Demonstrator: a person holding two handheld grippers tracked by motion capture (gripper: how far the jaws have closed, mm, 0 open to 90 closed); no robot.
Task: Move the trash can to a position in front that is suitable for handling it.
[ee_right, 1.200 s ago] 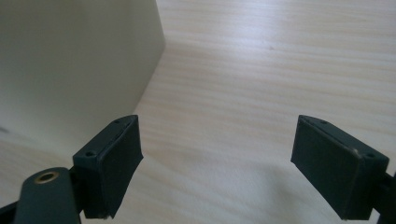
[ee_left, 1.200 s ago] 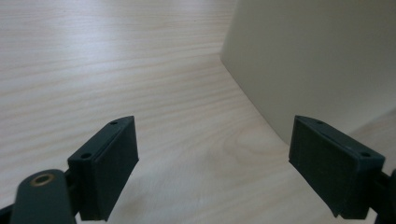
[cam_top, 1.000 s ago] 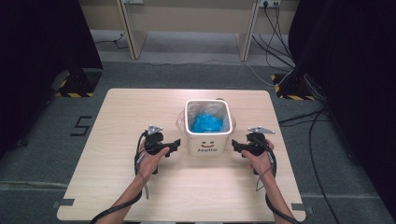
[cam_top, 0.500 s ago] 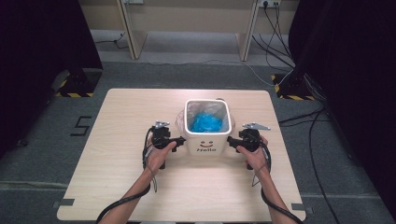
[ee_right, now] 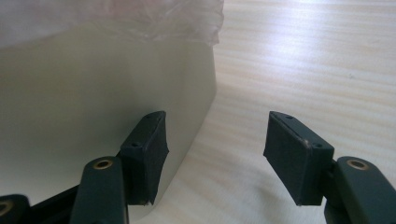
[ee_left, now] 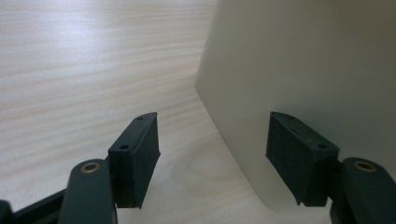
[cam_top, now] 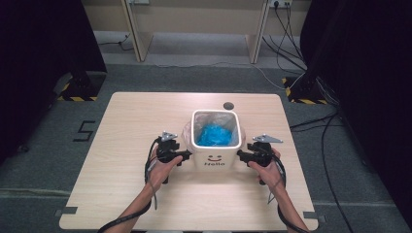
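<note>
A white square bin (cam_top: 214, 161) with a smiley and "Hello" on its front stands mid-table. A clear plastic liner (ee_right: 154, 18) lines it and something blue (cam_top: 216, 135) lies inside. My left gripper (cam_top: 187, 155) is at the bin's left side and my right gripper (cam_top: 241, 156) at its right side. In the left gripper view the jaws (ee_left: 212, 154) stand apart with the bin's lower corner (ee_left: 303, 70) in the gap. The right gripper view shows its jaws (ee_right: 215, 154) likewise around a bin corner (ee_right: 93, 79). Both pairs of jaws have just been closing, and no pad presses on the wall.
The light wooden table (cam_top: 136, 121) has bare room on every side of the bin. A small dark round spot (cam_top: 228, 105) sits behind the bin. Grey carpet, cables and dark stands surround the table.
The left gripper has edged in toward the bin's left side. The right gripper is almost where it was. The bin has not moved.
</note>
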